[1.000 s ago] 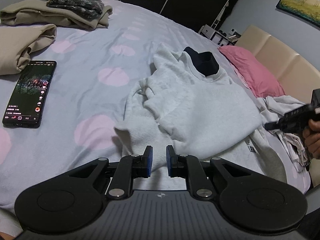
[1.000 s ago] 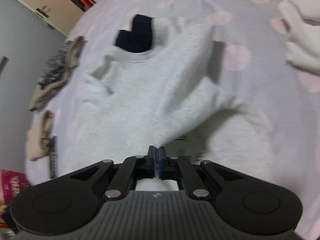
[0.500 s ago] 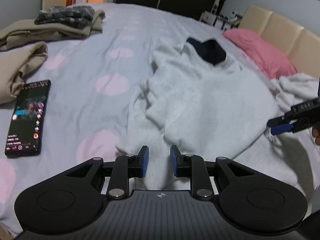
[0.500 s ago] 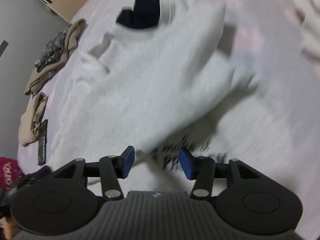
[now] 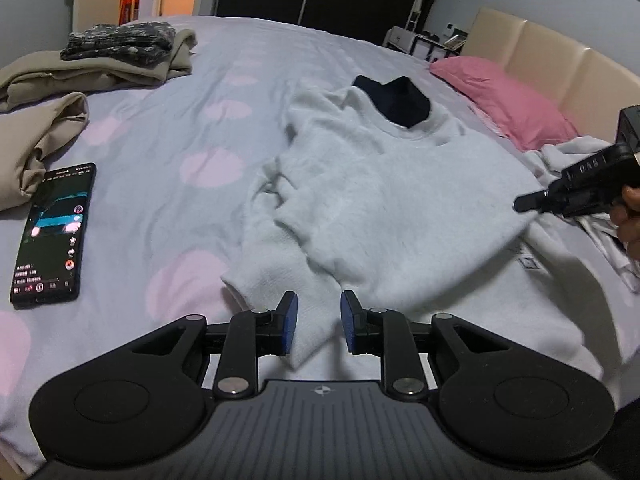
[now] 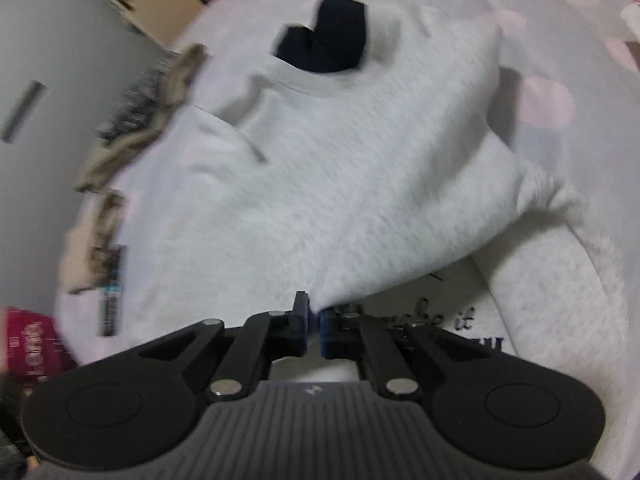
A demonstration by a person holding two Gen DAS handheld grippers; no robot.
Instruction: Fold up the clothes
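Observation:
A light grey sweatshirt with a dark navy collar lining lies on the bed, its hem folded up over the chest. My left gripper is open, its pads either side of the sleeve cuff at the near edge. My right gripper is shut on the folded edge of the sweatshirt; printed lettering shows underneath. The right gripper also shows in the left wrist view, at the sweatshirt's right side.
A phone with a lit screen lies on the dotted bedsheet at left. Beige and dark clothes are piled at the far left. A pink pillow and a beige headboard are at right, with white clothes beside.
My right gripper opened half a second ago and has now shut again on the sweatshirt's folded edge. My left gripper has opened wider and sits at the sleeve cuff.

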